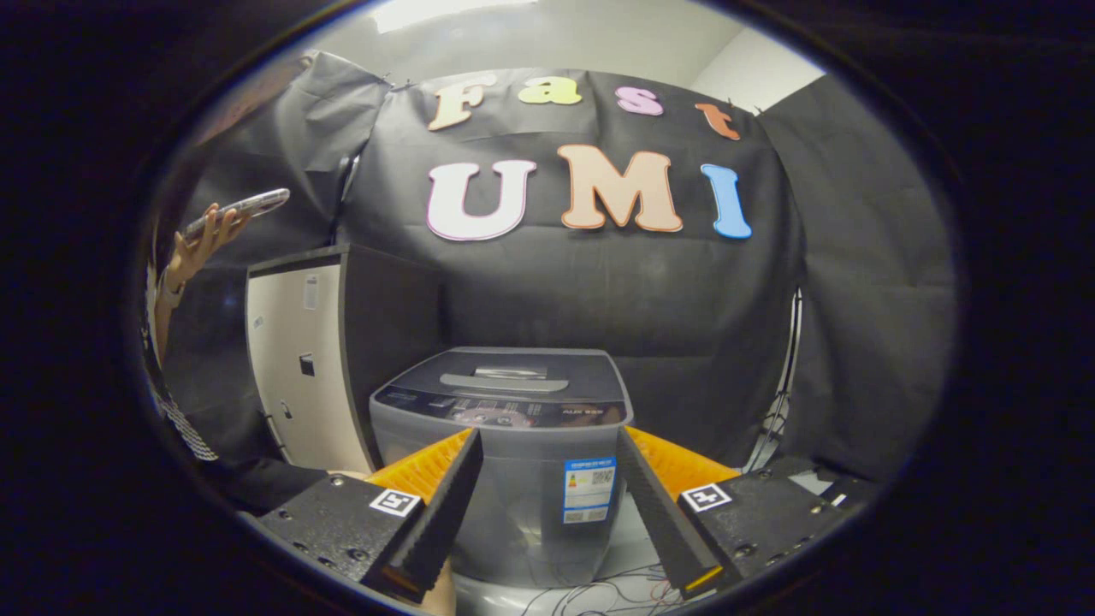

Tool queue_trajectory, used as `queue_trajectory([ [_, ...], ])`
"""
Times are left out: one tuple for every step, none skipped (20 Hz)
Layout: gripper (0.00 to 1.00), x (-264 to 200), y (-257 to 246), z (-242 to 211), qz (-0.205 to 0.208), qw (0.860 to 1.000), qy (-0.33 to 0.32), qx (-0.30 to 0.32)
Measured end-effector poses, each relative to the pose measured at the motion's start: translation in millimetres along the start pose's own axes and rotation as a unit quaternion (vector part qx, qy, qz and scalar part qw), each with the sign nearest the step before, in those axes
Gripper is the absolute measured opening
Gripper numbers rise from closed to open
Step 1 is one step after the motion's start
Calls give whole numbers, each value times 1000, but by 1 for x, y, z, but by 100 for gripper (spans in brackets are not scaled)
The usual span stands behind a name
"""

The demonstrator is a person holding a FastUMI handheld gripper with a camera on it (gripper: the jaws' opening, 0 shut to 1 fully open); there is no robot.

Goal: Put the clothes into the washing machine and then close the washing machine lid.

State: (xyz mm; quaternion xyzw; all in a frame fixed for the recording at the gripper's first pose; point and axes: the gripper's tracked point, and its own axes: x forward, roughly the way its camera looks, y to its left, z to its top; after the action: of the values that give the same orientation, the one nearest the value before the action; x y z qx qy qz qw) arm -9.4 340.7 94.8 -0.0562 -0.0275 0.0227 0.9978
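1. Grey plastic makes up the washing machine [505, 453], which stands at twelve o'clock from the gripper [547, 479], just beyond its fingertips and framed between the two fingers.
2. Its lid [505, 376] lies flat and closed on top, with the handle recess showing in the middle and the dark control strip along the front edge.
3. The jaws stand wide apart and hold nothing; the ridged black pads [449, 505] angle outward on either side of the machine's front.
4. No clothes can be seen anywhere among the things ahead, so where the laundry lies cannot be told.
5. By the look of it the task has hardly begun: the lid would have to be lifted, the clothes fetched and dropped into the drum, and the lid shut again.
6. A tall cabinet [299, 368] with a pale door stands at about ten o'clock, beside the machine.
7. A person's hand [201, 244] at ten o'clock, farther out, holds up a phone [239, 208].
8. Loose wires [599, 590] trail on the floor at the machine's foot, near the fingers.
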Motion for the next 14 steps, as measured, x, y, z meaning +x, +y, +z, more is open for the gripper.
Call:
queue_trajectory([
  [95,-2,1,0,3,1000,3,10],
  [95,-8,1,1,4,1000,-1,10],
  [95,-8,0,-2,4,1000,3,5],
  [95,-12,0,-2,7,1000,3,6],
  [95,-15,3,1,7,1000,-2,7],
  [95,-18,5,1,12,1000,1,6],
  [95,-20,7,0,16,1000,1,6],
  [95,-23,12,0,26,1000,-1,6],
  [96,-25,13,0,28,1000,0,5],
  [96,-26,13,0,30,1000,0,6],
  [96,-27,13,0,30,1000,0,6],
  [96,-27,13,-1,30,1000,1,6],
  [95,-24,13,0,29,1000,1,6],
  [95,-25,13,0,30,1000,1,6],
])
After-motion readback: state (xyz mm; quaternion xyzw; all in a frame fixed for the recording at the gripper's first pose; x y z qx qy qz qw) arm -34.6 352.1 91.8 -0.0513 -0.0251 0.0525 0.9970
